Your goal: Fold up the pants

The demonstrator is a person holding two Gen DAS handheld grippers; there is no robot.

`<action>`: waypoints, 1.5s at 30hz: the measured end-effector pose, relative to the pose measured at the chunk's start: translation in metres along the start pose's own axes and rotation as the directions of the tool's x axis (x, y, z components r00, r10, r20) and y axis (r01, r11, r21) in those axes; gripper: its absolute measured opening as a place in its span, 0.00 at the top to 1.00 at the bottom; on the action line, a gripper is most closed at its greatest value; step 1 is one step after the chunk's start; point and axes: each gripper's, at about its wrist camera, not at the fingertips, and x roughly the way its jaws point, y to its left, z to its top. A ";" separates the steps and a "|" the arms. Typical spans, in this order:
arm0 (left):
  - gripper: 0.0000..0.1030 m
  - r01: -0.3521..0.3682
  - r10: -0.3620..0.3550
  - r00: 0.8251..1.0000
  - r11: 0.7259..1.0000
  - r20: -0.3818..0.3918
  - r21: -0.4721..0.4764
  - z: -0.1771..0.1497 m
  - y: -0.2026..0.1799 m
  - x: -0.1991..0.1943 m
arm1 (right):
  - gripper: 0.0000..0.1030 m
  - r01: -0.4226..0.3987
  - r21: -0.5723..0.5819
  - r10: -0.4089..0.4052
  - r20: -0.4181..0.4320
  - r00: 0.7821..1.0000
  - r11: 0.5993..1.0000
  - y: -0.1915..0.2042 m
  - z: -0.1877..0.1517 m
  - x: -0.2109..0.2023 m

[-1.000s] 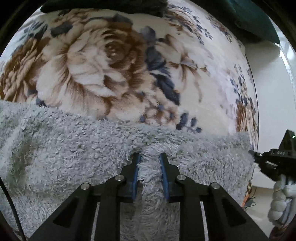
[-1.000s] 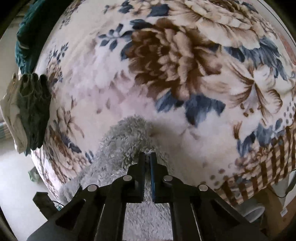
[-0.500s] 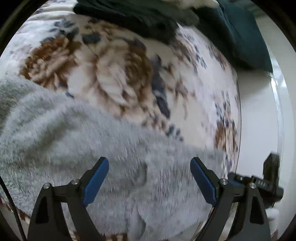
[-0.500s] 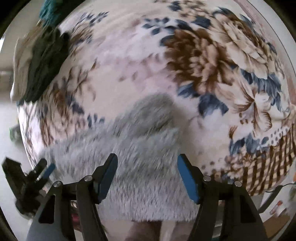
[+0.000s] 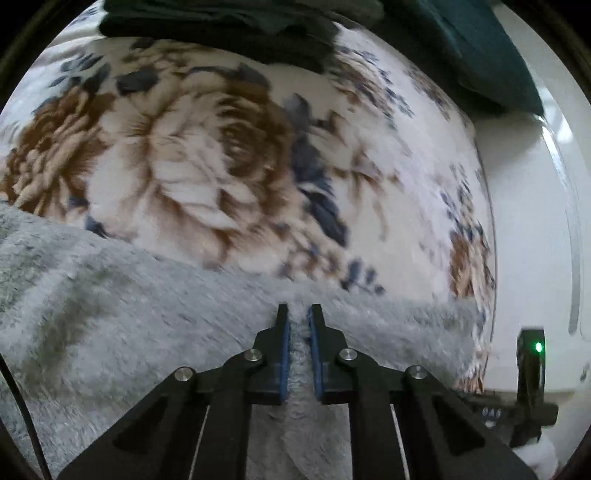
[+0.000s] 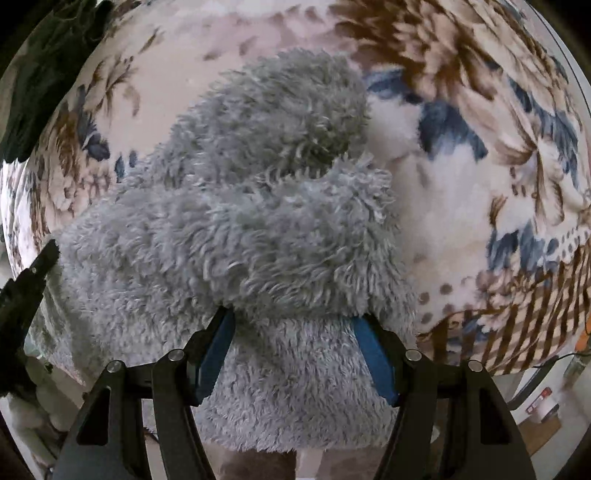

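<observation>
The fluffy grey pants (image 5: 147, 317) lie on a floral blanket (image 5: 207, 155). My left gripper (image 5: 299, 314) is shut on a ridge of the pants fabric near its far edge. In the right wrist view the pants (image 6: 258, 221) form a thick folded bundle. My right gripper (image 6: 291, 328) is open, its blue pads (image 6: 218, 350) on either side of the near end of the bundle, with fabric bulging over the fingertips. The left gripper also shows at the left edge of the right wrist view (image 6: 26, 288).
Dark green folded clothes (image 5: 221, 26) lie at the far edge of the blanket, with a teal cushion (image 5: 480, 48) beside them. The bed edge and white floor (image 5: 524, 221) are at the right. A brown checked border (image 6: 517, 325) marks the blanket's edge.
Both grippers let go and opened wide half a second ago. The left has since shut again on the pants. The right stays open and has moved in close around the bundle.
</observation>
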 end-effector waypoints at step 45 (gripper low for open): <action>0.04 0.199 0.104 0.931 0.660 0.351 -0.724 -0.127 0.257 -0.095 | 0.12 0.098 -0.100 -0.092 0.060 0.994 0.990 0.142 -0.046 0.019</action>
